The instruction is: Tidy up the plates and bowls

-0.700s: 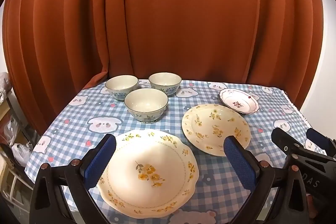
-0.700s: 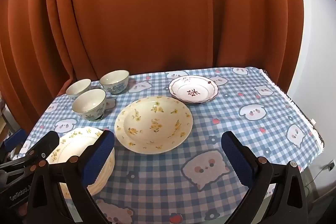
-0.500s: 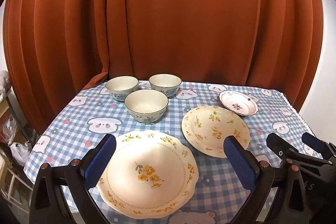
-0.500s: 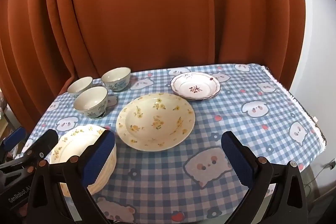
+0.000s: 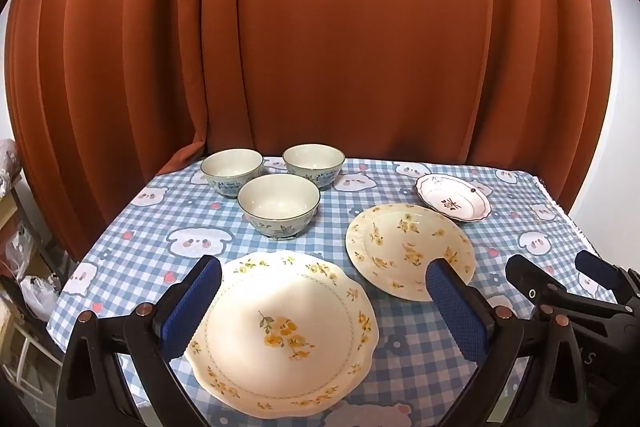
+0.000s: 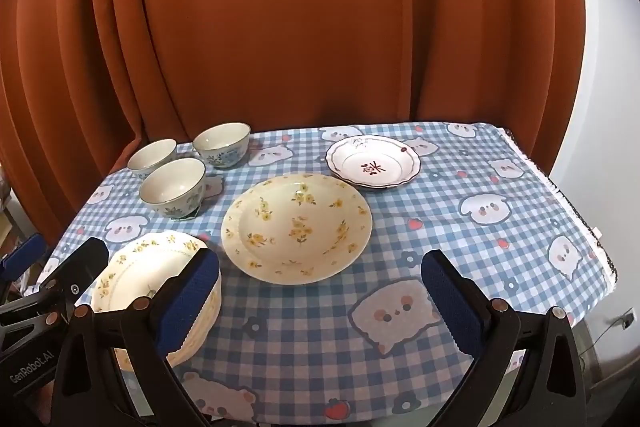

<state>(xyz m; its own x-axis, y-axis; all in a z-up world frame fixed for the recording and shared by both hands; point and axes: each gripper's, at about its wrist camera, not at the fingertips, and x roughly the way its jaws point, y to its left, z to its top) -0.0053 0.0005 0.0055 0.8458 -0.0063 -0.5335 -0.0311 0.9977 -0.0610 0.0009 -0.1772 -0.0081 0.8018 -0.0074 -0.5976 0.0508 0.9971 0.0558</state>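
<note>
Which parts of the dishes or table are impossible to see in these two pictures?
- Scalloped plate: right wrist view, near half hidden by both grippers' fingers.
- Round yellow-flowered plate: left wrist view, near rim behind a blue pad.
- Table: near edge cut off in both views; under the tablecloth, nothing shows.

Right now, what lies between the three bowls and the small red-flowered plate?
Only bare checked tablecloth, seen in the right wrist view.

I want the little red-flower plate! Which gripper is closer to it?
Right. The right gripper hovers nearer the red-flower plate; the left gripper hovers over the scalloped plate, farther away.
</note>
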